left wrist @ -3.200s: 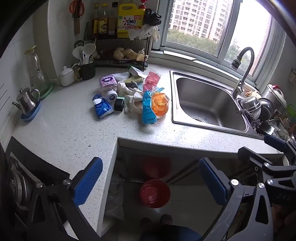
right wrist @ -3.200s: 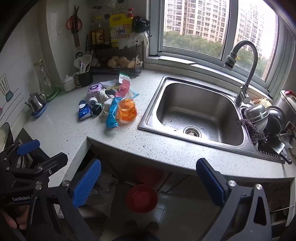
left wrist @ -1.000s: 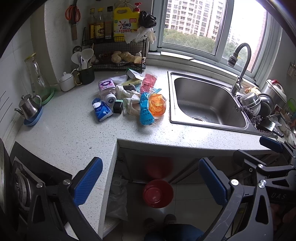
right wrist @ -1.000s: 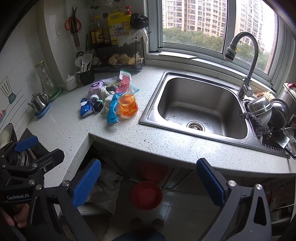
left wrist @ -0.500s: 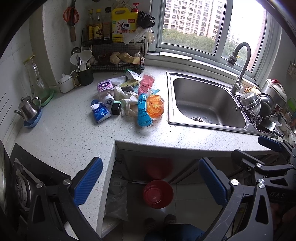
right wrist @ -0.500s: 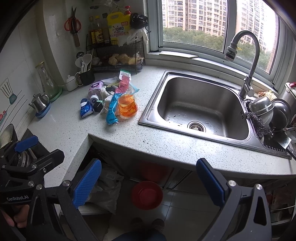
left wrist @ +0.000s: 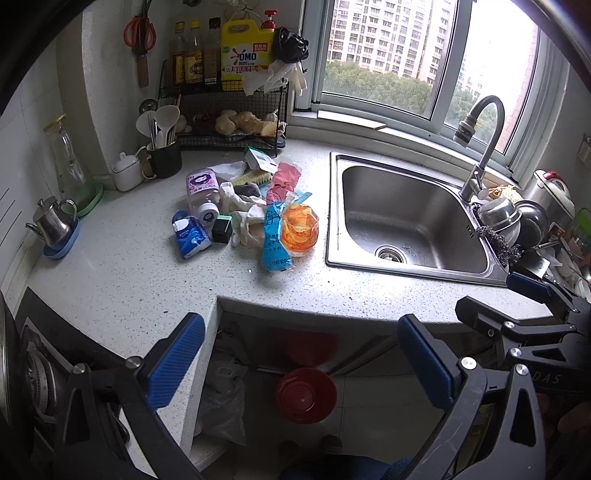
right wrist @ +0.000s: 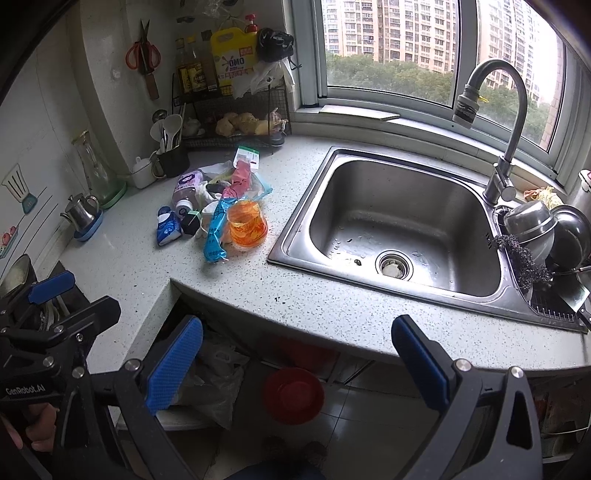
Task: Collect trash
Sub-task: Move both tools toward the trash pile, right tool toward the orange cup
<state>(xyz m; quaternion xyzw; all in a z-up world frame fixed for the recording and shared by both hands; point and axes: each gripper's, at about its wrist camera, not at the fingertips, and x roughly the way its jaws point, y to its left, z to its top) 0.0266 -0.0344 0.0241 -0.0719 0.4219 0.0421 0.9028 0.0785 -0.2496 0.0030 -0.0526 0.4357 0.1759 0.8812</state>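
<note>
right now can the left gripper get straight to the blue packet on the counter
Probably yes: the left gripper is open and empty, and bare counter lies in front of the blue packet.

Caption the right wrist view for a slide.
Open right hand-held gripper held short of the counter, trash pile left of the sink.

A steel sink [left wrist: 413, 221] is set into the counter [left wrist: 129, 280] near its right end, with a curved tap [left wrist: 480, 147] at its back right corner. Steel bowls [left wrist: 517, 221] and a dark scrubber [left wrist: 496, 242] sit just right of the sink. In the back left corner stands a wire rack [left wrist: 229, 110] holding bottles and a yellow detergent jug [left wrist: 245, 62]. Red scissors [left wrist: 138, 33] hang on the wall. A small steel teapot [left wrist: 53, 225] rests on a blue saucer at the left edge. A red bowl [left wrist: 304, 395] lies on the floor below.
</note>
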